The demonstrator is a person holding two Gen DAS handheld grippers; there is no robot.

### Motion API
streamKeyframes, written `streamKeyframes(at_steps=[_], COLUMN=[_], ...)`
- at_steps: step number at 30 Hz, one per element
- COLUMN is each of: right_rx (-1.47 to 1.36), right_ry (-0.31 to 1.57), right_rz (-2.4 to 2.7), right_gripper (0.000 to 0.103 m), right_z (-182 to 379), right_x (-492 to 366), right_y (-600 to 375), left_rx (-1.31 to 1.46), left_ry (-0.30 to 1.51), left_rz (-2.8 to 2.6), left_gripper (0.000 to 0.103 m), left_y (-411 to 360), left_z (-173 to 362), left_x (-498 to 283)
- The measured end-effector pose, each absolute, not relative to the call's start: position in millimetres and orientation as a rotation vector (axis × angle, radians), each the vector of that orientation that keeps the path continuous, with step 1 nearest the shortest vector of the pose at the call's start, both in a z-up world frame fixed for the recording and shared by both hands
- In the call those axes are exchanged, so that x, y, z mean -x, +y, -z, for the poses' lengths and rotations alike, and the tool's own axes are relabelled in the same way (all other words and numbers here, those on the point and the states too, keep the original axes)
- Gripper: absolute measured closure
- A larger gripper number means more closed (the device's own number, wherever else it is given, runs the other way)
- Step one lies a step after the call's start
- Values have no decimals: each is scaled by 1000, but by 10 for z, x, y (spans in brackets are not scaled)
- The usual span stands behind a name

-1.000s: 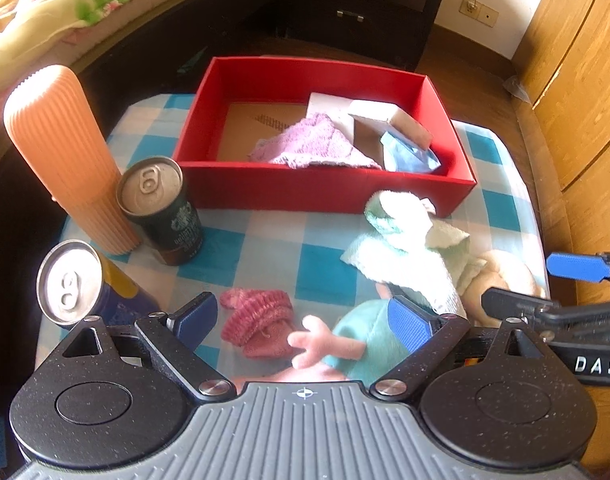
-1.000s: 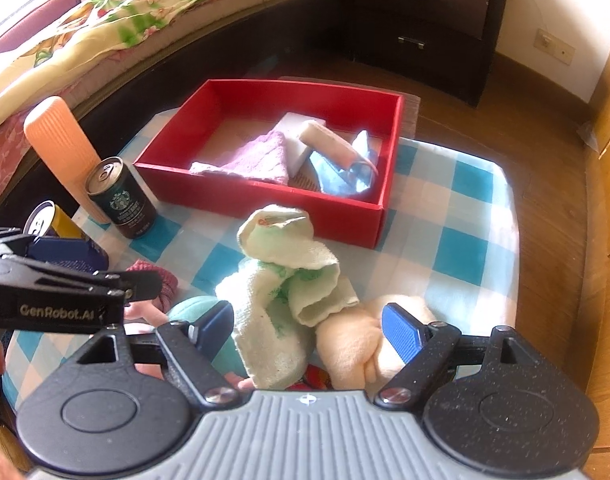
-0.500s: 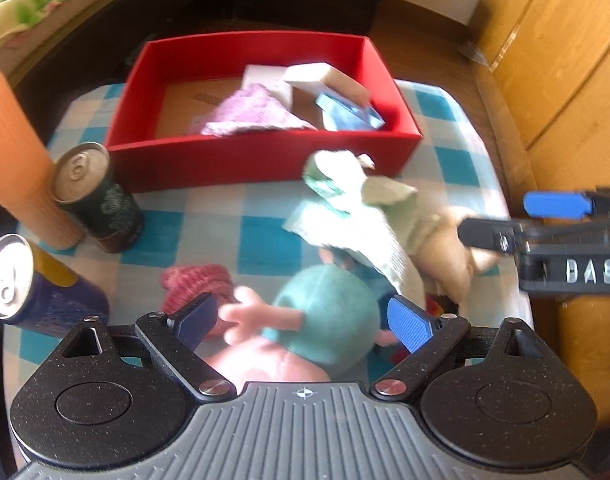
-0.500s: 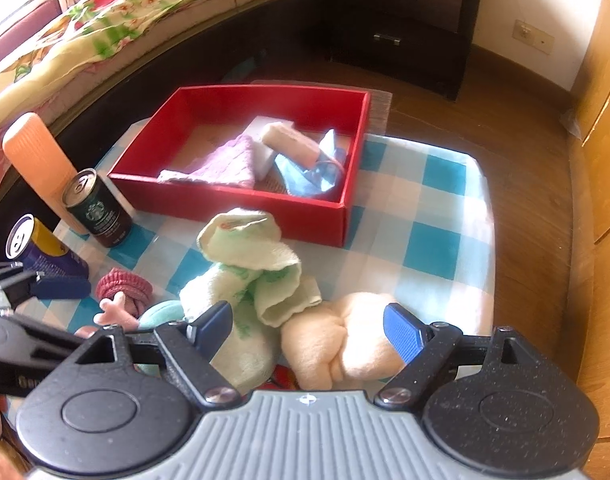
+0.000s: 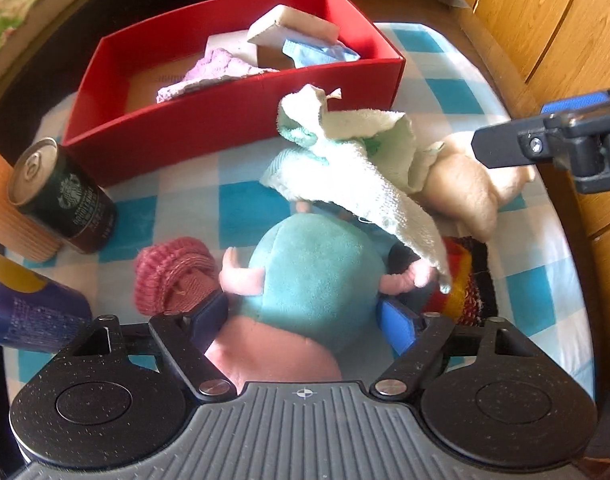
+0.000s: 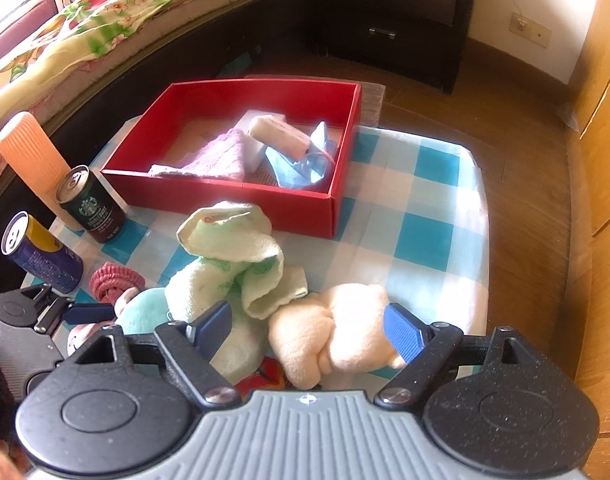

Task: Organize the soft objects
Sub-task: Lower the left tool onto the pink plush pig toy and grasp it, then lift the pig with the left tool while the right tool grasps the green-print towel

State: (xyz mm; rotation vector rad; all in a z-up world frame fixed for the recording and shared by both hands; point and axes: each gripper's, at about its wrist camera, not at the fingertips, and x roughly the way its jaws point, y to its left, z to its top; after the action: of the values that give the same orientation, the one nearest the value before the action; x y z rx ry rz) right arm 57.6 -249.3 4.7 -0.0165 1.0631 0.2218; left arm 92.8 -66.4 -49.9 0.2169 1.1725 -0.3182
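A teal-and-pink plush toy (image 5: 317, 272) lies at the table's near edge. My left gripper (image 5: 303, 320) straddles it and its jaws are closing, with the blue pads beside the toy's flanks. A pale green towel (image 5: 353, 160) drapes over the toy's far side and onto a cream plush (image 6: 337, 340). My right gripper (image 6: 307, 330) hovers open over the cream plush and the towel's edge. A pink knitted hat (image 5: 173, 272) lies left of the toy. A red, yellow and black knitted piece (image 5: 465, 280) peeks out under the towel. The red box (image 5: 233, 120) behind holds a lilac cloth, a blue cloth and a pale block.
A dark coffee can (image 5: 65, 200), a blue-and-yellow can (image 5: 25, 308) and an orange ribbed bottle (image 6: 33, 160) stand at the left edge. The blue-checked tablecloth (image 6: 425, 236) is bare on the right. Wooden cupboard doors stand right, a bed and dark drawers behind.
My left gripper has dropped down over the plush toy, rolled a little, and its jaws have narrowed around it. The right gripper has stayed nearly still and open.
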Motion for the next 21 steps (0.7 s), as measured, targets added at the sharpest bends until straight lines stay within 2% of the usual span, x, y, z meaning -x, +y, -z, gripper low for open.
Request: streamKeyframes(at_steps=[8,21], right_rx=[3,7], right_ry=[1048,1065], right_rz=[-230,-250], right_gripper=[41,41], right_z=[-76,-21], right_x=[-577,-616], right_y=[-2486,-2335], left_rx=[-143,38], left_ry=[1154,1113], left_rz=[344,314], left_gripper=[36,36], left_y=[-562,-155], left_z=[306,32], left_x=[-881,-911])
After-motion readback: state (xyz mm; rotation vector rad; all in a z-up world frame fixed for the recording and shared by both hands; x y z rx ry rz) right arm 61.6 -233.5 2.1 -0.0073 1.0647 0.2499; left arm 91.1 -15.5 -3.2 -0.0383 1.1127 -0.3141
